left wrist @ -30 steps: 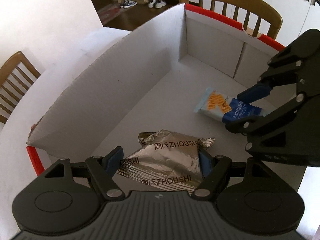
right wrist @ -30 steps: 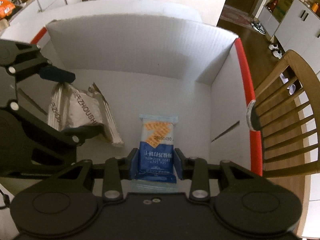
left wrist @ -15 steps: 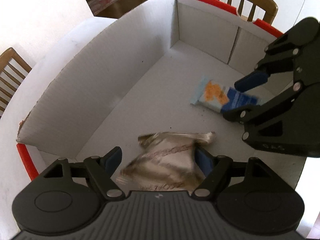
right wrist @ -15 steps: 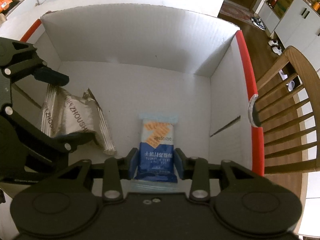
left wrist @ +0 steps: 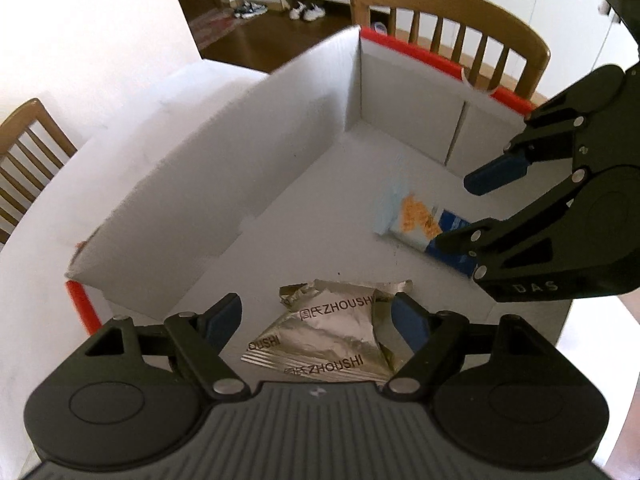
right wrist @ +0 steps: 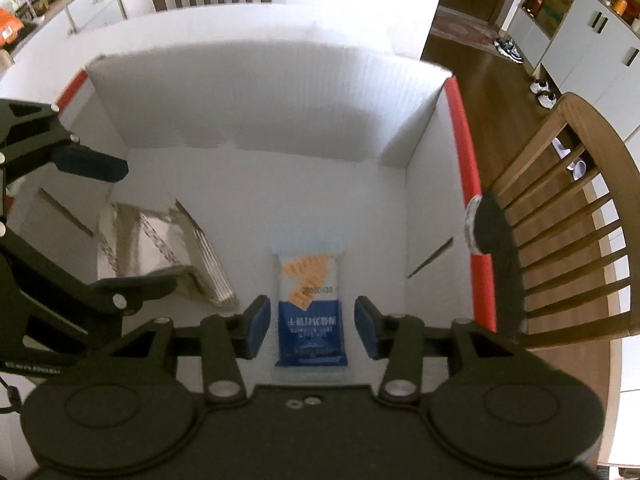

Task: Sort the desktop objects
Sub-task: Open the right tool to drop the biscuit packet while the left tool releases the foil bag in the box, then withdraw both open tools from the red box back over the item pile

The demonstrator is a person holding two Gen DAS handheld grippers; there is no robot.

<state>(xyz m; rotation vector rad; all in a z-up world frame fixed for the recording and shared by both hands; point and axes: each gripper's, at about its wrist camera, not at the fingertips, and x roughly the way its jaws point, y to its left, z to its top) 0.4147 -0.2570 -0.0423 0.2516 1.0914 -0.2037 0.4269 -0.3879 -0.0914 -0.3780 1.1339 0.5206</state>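
White corrugated cardboard box (right wrist: 256, 92) with red edges on the table holds a crinkled silver foil snack packet (left wrist: 324, 336) between the wide-open left gripper (left wrist: 316, 320) fingers, untouched, and a blue-and-white flat sachet (right wrist: 310, 312) between the right gripper (right wrist: 308, 326) fingers, just opened, pads clear.

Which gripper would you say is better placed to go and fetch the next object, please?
Neither clearly. Both the left gripper and the right gripper have open jaws over packets lying in the box: the silver packet and the blue packet.
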